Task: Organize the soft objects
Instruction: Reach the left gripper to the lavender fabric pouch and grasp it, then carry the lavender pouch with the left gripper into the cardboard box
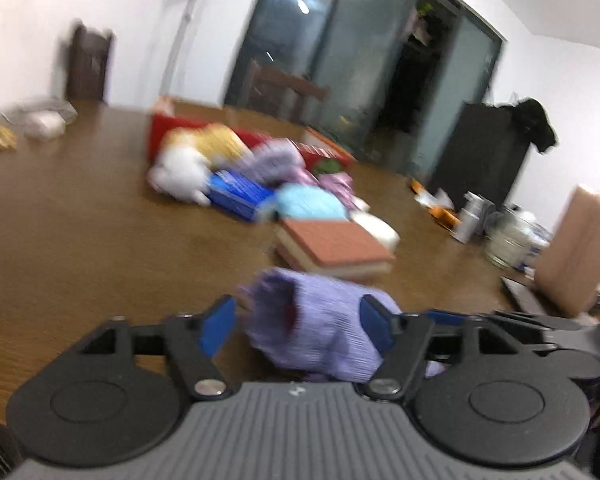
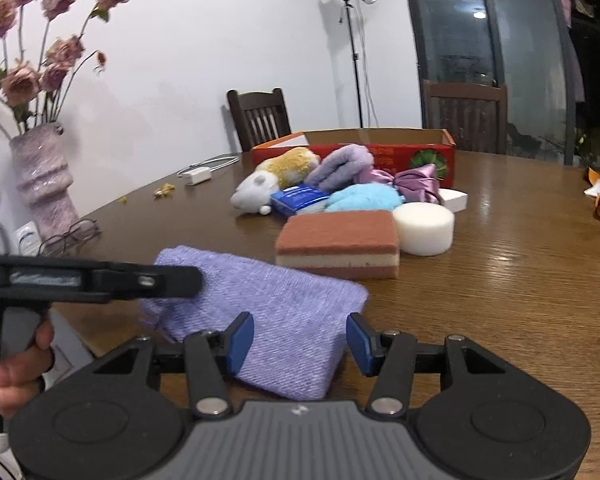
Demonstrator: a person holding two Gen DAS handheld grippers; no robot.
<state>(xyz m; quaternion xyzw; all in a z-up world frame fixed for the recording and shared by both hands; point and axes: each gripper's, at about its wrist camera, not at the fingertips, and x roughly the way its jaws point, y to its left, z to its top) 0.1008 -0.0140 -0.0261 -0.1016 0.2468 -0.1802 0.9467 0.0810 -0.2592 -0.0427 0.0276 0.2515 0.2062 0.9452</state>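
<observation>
A folded lilac knit cloth (image 2: 284, 320) lies on the wooden table (image 2: 500, 280) near its front edge. My right gripper (image 2: 300, 340) is open, its blue pads either side of the cloth's near end. My left gripper (image 1: 298, 326) is open around the cloth (image 1: 320, 320) from the left; in the right wrist view its finger (image 2: 156, 278) lies over the cloth's left corner. Beyond lie a brown layered sponge (image 2: 340, 244), a white round sponge (image 2: 424, 228), a blue fluffy cloth (image 2: 364, 198), a plush toy (image 2: 276, 176) and a red box (image 2: 380, 148).
A vase of dried roses (image 2: 44, 176) and glasses (image 2: 72, 232) stand at the left table edge. A charger with cable (image 2: 198, 174) lies behind. Chairs (image 2: 260, 116) stand at the far side. Bottles and a jar (image 1: 492, 224) and a tan box (image 1: 580, 248) sit at right.
</observation>
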